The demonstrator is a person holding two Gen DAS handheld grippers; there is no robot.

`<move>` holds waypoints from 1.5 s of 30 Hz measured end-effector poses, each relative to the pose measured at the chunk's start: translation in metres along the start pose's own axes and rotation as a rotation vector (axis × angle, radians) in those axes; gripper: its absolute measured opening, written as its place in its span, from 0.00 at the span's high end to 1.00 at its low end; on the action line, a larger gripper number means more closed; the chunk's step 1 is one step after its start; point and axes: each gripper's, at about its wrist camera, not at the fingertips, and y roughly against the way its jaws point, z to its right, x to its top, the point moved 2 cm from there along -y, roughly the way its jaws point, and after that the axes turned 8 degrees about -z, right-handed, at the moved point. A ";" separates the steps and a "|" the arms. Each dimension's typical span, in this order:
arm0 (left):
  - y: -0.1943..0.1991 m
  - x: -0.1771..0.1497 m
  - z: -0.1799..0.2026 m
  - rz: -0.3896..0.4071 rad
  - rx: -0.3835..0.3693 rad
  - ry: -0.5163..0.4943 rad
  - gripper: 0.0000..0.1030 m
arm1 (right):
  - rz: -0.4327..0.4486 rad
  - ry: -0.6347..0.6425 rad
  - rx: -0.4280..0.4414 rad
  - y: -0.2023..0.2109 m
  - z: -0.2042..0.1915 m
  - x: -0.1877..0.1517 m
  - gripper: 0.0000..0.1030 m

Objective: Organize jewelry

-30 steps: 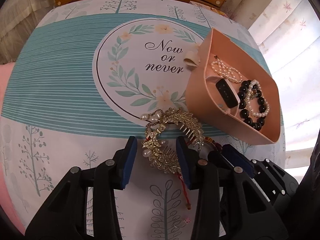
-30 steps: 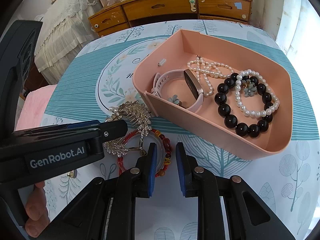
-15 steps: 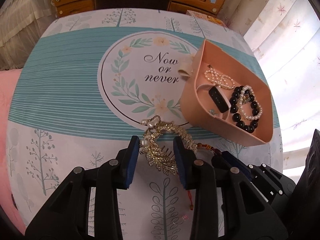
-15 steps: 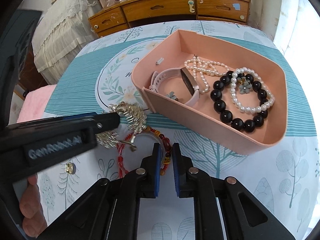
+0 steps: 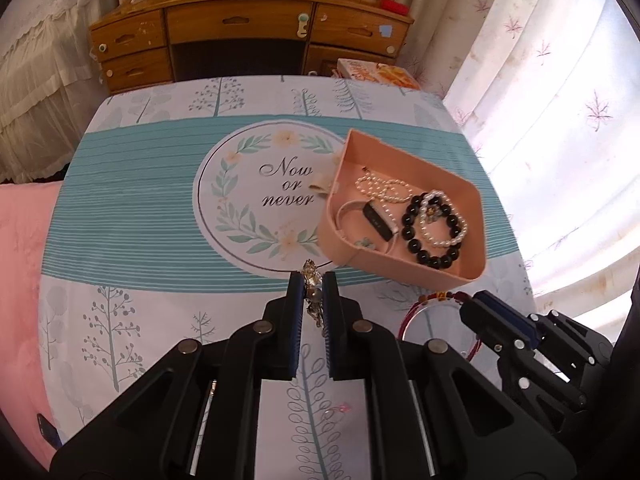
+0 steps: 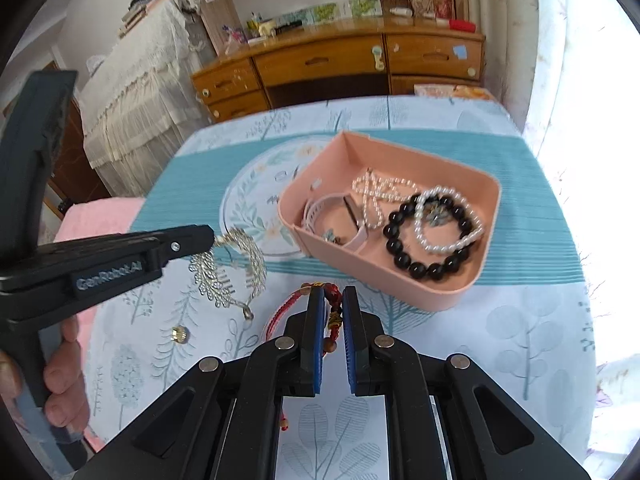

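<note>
Both claws have just clamped and lifted off the bench: the left claw (image 5: 311,300) pinches the gold hair comb (image 6: 230,268), the right claw (image 6: 333,312) the red beaded bracelet (image 6: 334,306), both near the pink tray (image 6: 440,296), ready for dropping in.

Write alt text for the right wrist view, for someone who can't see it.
The right gripper is shut on a red beaded bracelet; beside it the left gripper holds a gold hair comb above the tablecloth. A pink tray behind holds bracelets, pearls and a watch.
</note>
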 end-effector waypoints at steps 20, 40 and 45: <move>0.019 0.060 0.069 0.126 -0.077 -0.083 0.94 | 0.149 -0.158 -0.039 0.055 0.081 0.053 0.91; -0.041 0.079 0.080 0.066 -0.008 -0.137 0.92 | 0.015 -0.175 -0.025 -0.038 0.103 0.077 0.84; -0.015 0.063 0.066 0.087 -0.005 -0.118 0.92 | 0.040 -0.171 -0.016 -0.018 0.096 0.068 0.84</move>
